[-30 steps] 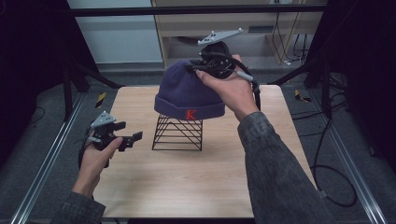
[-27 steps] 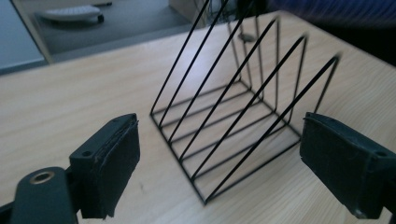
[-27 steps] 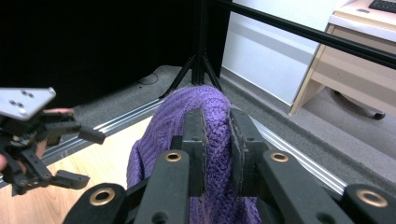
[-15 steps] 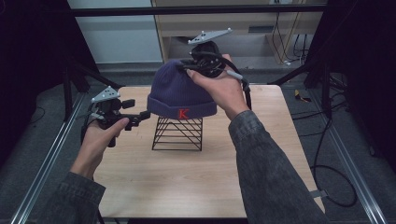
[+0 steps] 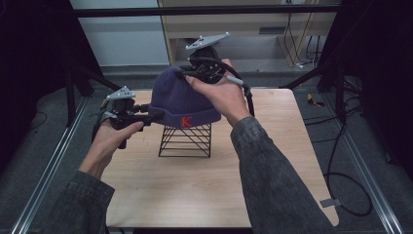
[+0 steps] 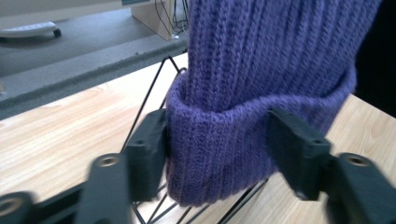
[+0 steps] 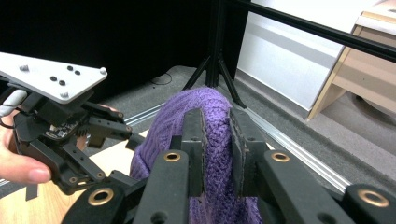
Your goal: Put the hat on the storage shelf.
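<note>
Step in hand: getting a two-point hold on the purple knit beanie (image 5: 182,97) over the black wire stand (image 5: 185,141); likely lifting it off or setting it on, direction not readable.
Right gripper (image 7: 216,140): jaws pressed nearly together, pinching a fold of knit at the crown.
Left gripper (image 6: 219,149): jaws have just been closing; the folded cuff sits between them, both pads touching the knit.
Beanie: hangs below the right jaws, cuff against the left pads, draped over the stand's top.
Stand: under both grippers, on the wooden table (image 5: 292,161).
Next move: probably firm up the cuff grip, then move both hands together so the knit stays clear of the wires.
</note>
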The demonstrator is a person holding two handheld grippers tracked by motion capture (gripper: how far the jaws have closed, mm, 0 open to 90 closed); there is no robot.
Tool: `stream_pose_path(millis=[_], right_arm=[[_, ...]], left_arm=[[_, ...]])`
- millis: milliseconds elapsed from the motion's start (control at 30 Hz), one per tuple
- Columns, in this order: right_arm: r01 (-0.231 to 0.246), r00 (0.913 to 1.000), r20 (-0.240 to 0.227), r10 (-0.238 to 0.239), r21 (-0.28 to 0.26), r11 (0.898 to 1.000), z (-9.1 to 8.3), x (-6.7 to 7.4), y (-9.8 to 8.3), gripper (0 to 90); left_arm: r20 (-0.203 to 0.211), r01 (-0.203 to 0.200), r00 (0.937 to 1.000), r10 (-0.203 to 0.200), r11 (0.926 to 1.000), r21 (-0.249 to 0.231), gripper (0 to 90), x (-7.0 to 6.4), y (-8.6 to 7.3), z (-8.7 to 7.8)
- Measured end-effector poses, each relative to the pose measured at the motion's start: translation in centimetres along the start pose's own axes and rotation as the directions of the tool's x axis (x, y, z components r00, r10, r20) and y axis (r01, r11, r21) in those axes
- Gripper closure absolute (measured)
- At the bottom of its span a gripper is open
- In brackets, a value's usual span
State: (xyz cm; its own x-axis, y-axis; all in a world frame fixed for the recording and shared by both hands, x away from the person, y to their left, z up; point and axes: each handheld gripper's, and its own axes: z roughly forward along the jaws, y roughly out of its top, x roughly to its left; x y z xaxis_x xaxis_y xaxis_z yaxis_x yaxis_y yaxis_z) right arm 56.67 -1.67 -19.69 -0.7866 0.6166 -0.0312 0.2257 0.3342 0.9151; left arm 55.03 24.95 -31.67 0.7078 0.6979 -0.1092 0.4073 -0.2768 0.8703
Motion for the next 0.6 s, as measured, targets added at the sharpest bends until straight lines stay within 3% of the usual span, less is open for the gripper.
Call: stream_pose_path(millis=[67, 133, 367, 600], right_arm=[[-0.001, 1.0000, 0.007, 0.001, 0.000, 1.000, 0.1, -0.1, -0.1, 77.6], [-0.004, 0.9999, 0.011, 0.004, 0.002, 1.000, 0.0, -0.1, -0.1, 77.6], [-0.024, 0.9988, 0.044, 0.023, 0.019, 1.000, 0.1, -0.9, -0.3, 76.8], [-0.042, 0.9973, 0.062, 0.040, 0.043, 0.998, 1.0, -2.0, -0.9, 76.8]], left_arm=[[-0.001, -0.005, 1.0000, 0.005, 1.0000, -0.004, 66.3, -0.1, 0.0, 0.0], [-0.012, -0.011, 0.9999, 0.010, 0.9999, -0.014, 69.6, -0.4, 0.1, 0.0], [-0.082, 0.025, 0.9962, -0.027, 0.9992, -0.033, 71.6, -0.3, 0.6, -0.5], [-0.123, 0.014, 0.9923, -0.017, 0.9995, -0.027, 71.8, 0.0, 0.4, -0.1]])
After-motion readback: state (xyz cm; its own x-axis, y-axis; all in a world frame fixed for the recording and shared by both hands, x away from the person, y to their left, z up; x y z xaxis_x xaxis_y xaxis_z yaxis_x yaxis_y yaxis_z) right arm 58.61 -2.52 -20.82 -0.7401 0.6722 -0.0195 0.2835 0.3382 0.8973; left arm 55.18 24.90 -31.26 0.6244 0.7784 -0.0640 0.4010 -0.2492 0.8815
